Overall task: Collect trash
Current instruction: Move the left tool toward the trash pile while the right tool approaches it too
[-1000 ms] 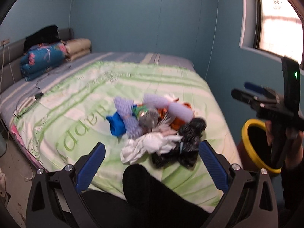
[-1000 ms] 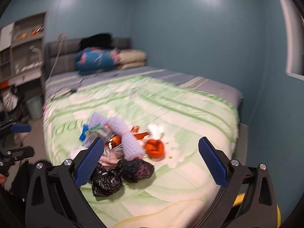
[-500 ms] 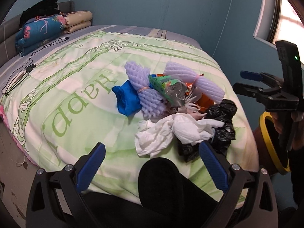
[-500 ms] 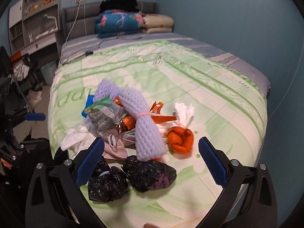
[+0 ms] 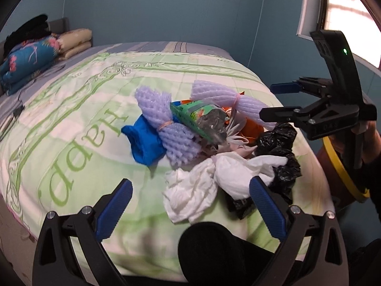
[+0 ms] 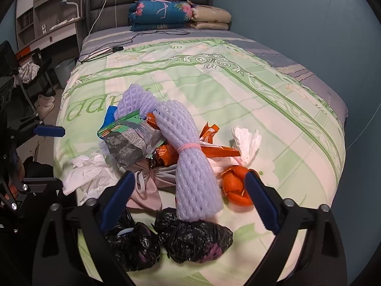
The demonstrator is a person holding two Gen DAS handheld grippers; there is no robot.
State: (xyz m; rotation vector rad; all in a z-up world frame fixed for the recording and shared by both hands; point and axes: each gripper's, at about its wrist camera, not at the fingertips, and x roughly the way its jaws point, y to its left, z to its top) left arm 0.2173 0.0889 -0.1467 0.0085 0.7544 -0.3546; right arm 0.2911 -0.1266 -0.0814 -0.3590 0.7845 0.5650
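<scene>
Long lilac foam-net sleeve (image 6: 190,166) is seen centre-frame betw. wide-open, empty right claw (image 6: 188,205), axis running lower-to-upper frame; left claw (image 5: 190,207) also released, over crumpled white tissue (image 5: 202,186).

A home bedroom is showing here: a wide bed under a green-patterned quilt (image 6: 214,76), folded floral blankets (image 6: 159,14) lying against a grey padded headboard (image 6: 102,2), teal walls (image 5: 166,9) surrounding.
</scene>
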